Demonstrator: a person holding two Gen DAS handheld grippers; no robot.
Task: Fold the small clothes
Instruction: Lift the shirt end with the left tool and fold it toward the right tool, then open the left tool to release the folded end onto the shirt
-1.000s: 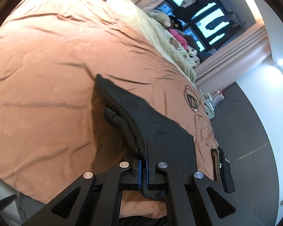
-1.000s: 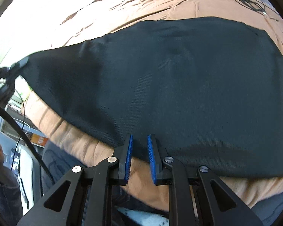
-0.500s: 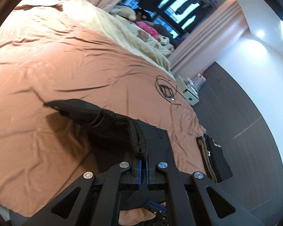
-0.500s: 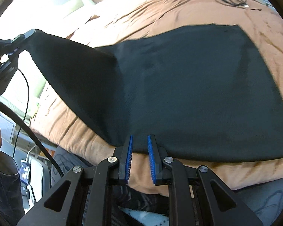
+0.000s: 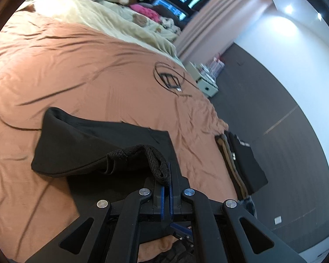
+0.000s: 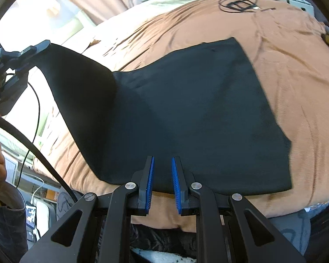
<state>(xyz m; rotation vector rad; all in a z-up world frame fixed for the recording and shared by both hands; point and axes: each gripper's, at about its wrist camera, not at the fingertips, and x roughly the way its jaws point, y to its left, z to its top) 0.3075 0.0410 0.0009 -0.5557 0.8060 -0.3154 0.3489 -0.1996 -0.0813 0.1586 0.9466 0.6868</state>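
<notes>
Lifted higher since a moment ago, the black garment (image 6: 186, 109) arcs over the bed (image 6: 296, 65), its corner pinched in the left gripper (image 5: 167, 175). Carry it straight across to meet the far edge squarely, while the right gripper (image 6: 162, 175), jaws spread and empty, hovers at the near hem.

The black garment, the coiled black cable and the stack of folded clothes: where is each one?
black garment (image 6: 197, 114), right wrist view, flat middle of the cloth.
coiled black cable (image 5: 167, 77), left wrist view, centre of the coil.
stack of folded clothes (image 5: 245, 166), left wrist view, top black piece.

Daylight glares white at the upper left of my right view. My left view is dimmer, slightly motion-blurred, edges fisheye-bent.
</notes>
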